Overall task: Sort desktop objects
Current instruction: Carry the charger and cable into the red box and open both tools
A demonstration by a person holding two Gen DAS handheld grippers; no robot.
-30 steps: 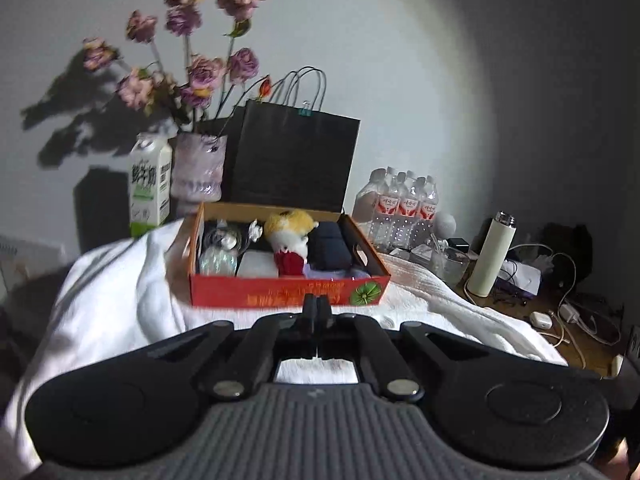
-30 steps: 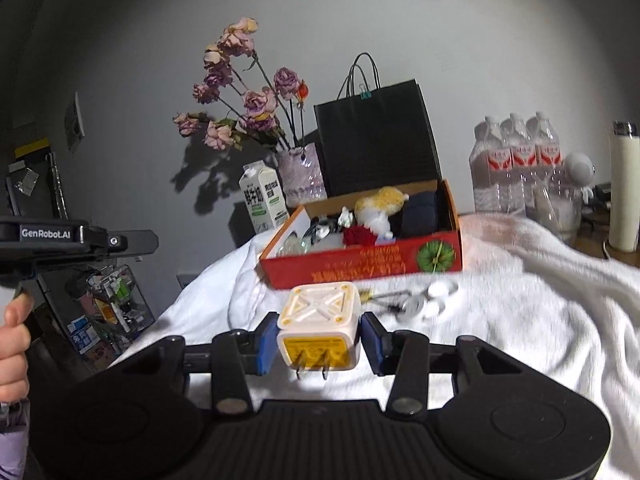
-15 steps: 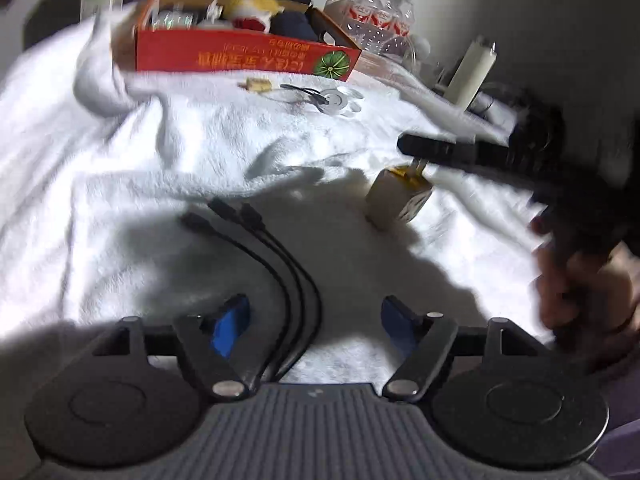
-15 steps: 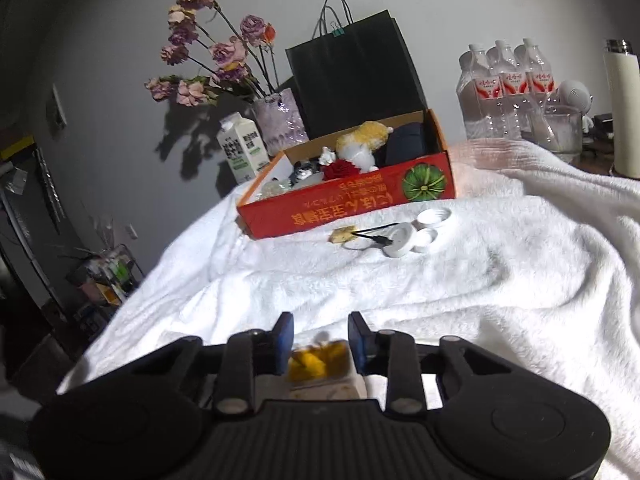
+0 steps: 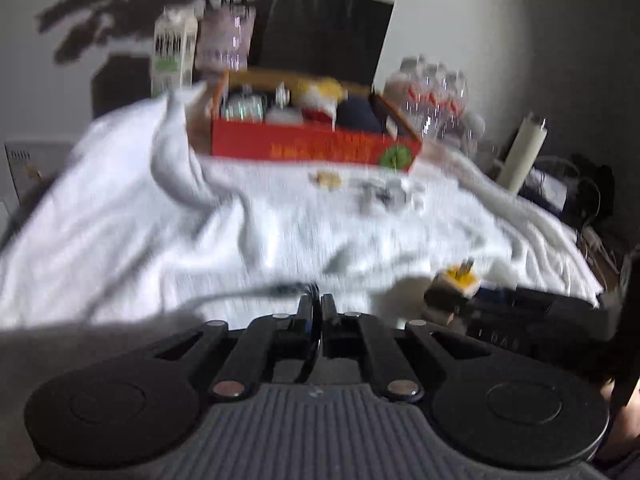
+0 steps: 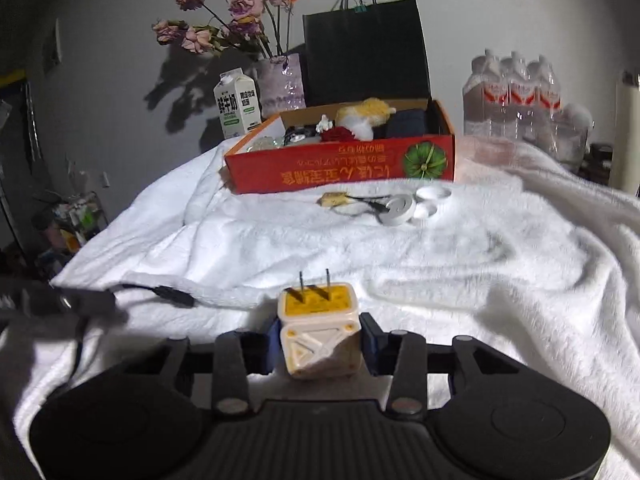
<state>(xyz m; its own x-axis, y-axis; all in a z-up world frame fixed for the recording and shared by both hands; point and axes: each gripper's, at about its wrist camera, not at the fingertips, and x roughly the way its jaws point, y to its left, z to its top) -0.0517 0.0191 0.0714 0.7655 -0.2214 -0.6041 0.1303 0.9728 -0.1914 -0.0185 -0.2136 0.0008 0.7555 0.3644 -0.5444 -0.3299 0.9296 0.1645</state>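
My right gripper [image 6: 320, 340] is shut on a white and yellow plug adapter [image 6: 318, 330], prongs up, low over the white blanket [image 6: 460, 280]. The adapter also shows in the left wrist view [image 5: 454, 284]. My left gripper [image 5: 316, 308] is shut on black cables [image 5: 280, 290], whose plug ends trail left in the right wrist view [image 6: 172, 294]. A red box [image 6: 344, 168] holding a plush toy, a rose and other items sits at the far end. Small white discs and a keychain [image 6: 384, 206] lie in front of it.
Behind the box stand a black paper bag [image 6: 366, 56], a vase of dried flowers [image 6: 280, 80] and a milk carton [image 6: 236, 104]. Water bottles [image 6: 516, 96] stand at the right. A white flask [image 5: 522, 152] and tangled cords are off the right edge.
My left gripper has closed on the black cables and lifted, its view blurred by motion. My right gripper has regripped the adapter, now prongs up and held higher.
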